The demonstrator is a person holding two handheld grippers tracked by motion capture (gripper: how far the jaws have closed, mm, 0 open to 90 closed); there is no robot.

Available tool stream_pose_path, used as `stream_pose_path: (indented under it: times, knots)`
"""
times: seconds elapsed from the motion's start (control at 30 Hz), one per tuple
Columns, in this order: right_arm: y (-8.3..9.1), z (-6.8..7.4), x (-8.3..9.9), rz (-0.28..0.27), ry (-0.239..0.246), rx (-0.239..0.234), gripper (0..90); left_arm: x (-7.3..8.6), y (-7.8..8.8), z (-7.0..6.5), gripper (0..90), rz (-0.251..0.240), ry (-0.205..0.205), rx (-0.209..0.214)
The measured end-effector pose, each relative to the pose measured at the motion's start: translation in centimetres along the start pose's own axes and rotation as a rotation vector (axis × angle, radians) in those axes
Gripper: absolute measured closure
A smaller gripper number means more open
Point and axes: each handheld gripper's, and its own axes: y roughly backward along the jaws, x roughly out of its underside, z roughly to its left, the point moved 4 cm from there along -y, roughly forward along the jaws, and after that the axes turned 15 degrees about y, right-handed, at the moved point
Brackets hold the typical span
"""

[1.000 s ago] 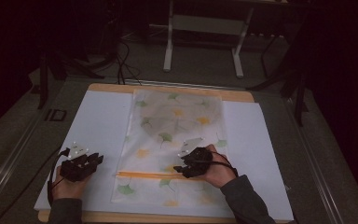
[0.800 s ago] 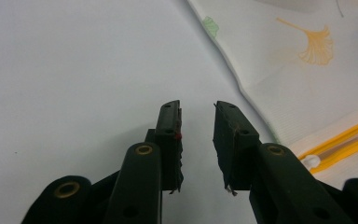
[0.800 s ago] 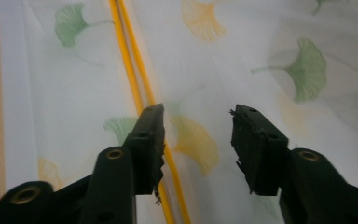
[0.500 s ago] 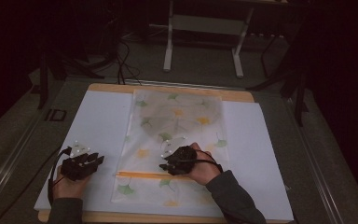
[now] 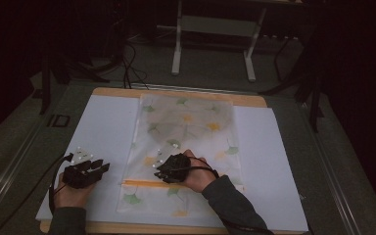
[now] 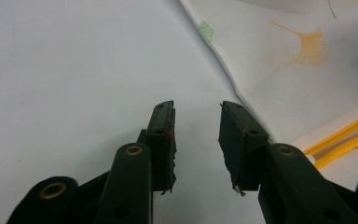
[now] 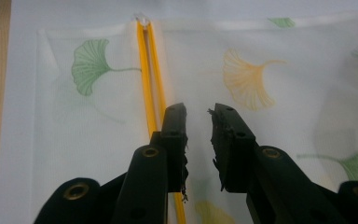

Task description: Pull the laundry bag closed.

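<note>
The right tool (image 5: 162,169) hovers over the leaf-printed bag (image 5: 186,127), just beside its yellow zipper (image 7: 145,74), jaws apart, having just been closing on nothing. The left tool (image 5: 98,169), jaws apart and just opening, sits left of the bag on the tabletop (image 5: 103,122).

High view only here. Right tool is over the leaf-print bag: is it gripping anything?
Observer: No. In the right gripper view the right tool shows a gap between its jaws, which have just been closing; nothing is pinched, and the bag lies beneath.
Operator: Zipper position?
Observer: The yellow zipper runs alongside the jaw at the left of that view and passes under it.
Operator: Left tool?
Observer: The left tool has just been opening its jaws; nothing is between them. It is over the white sheet, beside the bag's edge.
</note>
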Motion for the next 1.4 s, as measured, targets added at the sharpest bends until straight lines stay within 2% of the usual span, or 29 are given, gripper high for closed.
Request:
stream_pose_path:
  times: [0.07, 0.17, 0.2, 0.33, 0.6, 0.7, 1.13, 1.4]
  knots:
    - [-0.4, -0.1, -0.4, -0.001, 0.007, -0.003, 75.6, 0.0, -0.1, -0.1, 63.8, 0.007, 0.001, 0.018]
    - [-0.8, -0.1, -0.7, -0.001, 0.015, -0.006, 76.0, 0.0, -0.1, -0.1, 65.7, 0.011, -0.003, 0.015]
    - [-1.2, -0.1, -1.1, -0.007, 0.025, -0.004, 78.9, -0.1, 0.0, -0.1, 66.1, -0.004, -0.002, 0.020]
    - [-1.7, -0.1, -1.5, -0.008, 0.032, -0.009, 79.6, -0.1, 0.1, -0.1, 66.3, -0.014, -0.006, 0.023]
    - [-3.2, 0.0, -3.0, -0.023, 0.039, -0.034, 77.2, 0.1, 0.0, -0.2, 61.9, -0.005, -0.043, 0.023]
    - [-3.5, 0.0, -3.4, -0.028, 0.036, -0.040, 76.1, 0.0, 0.0, 0.0, 57.3, -0.011, -0.033, 0.018]
    - [-5.0, -0.1, -4.9, -0.042, 0.036, -0.066, 73.6, -0.1, 0.2, 0.0, 57.3, -0.023, -0.019, 0.025]
    - [-5.9, 0.0, -5.7, -0.049, 0.036, -0.069, 78.3, -0.1, 0.5, 0.1, 57.3, -0.038, -0.008, 0.035]
